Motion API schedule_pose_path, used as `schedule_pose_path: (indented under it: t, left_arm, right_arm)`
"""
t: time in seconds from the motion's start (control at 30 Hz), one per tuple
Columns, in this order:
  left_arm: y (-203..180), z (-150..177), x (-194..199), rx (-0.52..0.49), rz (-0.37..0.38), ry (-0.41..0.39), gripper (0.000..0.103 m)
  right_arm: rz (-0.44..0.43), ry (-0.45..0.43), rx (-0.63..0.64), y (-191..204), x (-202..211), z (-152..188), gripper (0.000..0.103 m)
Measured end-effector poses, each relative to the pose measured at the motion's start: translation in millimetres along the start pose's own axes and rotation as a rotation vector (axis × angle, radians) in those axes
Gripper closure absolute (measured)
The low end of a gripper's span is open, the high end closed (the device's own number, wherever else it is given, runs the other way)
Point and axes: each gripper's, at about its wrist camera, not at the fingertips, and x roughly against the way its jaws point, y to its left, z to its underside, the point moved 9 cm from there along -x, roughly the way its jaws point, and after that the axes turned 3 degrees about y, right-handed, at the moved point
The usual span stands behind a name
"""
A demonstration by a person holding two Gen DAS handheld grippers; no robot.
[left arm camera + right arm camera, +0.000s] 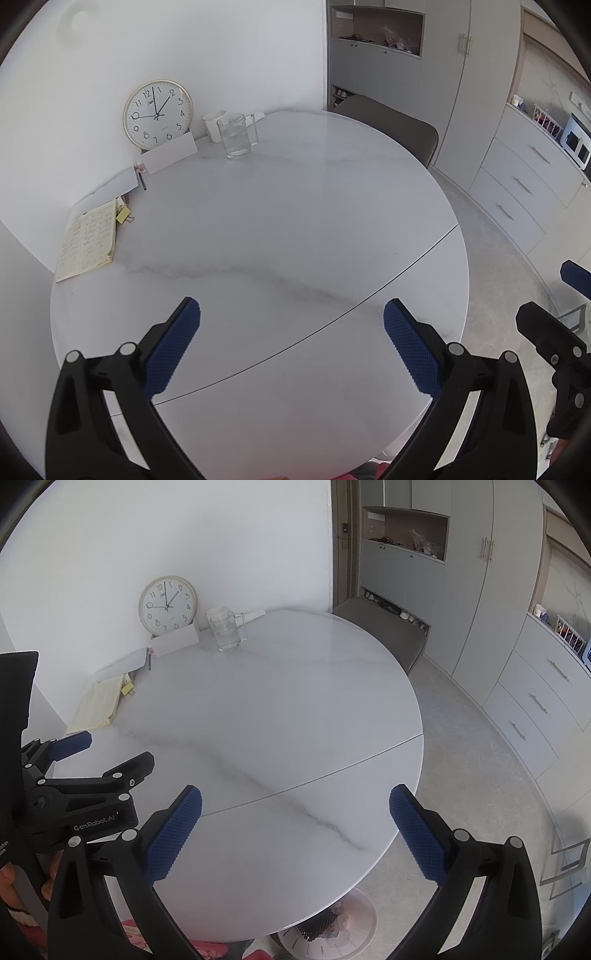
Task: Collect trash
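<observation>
My left gripper [291, 343] is open and empty above the near part of a round white marble table [295, 221]. My right gripper [295, 827] is open and empty above the table's near right edge [406, 775]. The left gripper also shows at the left of the right wrist view [107, 753]. Part of the right gripper shows at the right edge of the left wrist view [554, 332]. Below the table edge, on the white round base [354, 934], lies a small dark meshed object with crumpled scraps [321, 923]. I see no loose trash on the tabletop.
At the table's far side stand a wall clock [158, 115], a glass pitcher [236, 136], a white cup [213, 124] and a white card [170, 154]. An open notebook [88, 240] and yellow clip [123, 215] lie at left. A grey chair [391, 129] and cabinets [517, 184] stand to the right.
</observation>
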Motion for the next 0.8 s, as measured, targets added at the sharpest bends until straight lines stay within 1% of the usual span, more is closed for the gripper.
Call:
schedule_pose_path:
  t: [0.23,0.47,0.8]
  left_arm:
    - [0.9,-0.2,-1.9,0.003,0.003,0.005,0.008]
    - [6.4,3.7,-8.1,0.036,0.006,0.032,0.008]
    - [5.0,5.9,-12.9,0.034,0.026,0.045,0.008]
  right_arm:
    - [0.002,0.01,0.008,1.8,-3.9,0.4,0.002]
    - [0.002,0.019,0.015,3.2,-6.6,4.0,0.002]
    - [-0.001,0.033,0.014,4.9,-12.4,4.4,0.002]
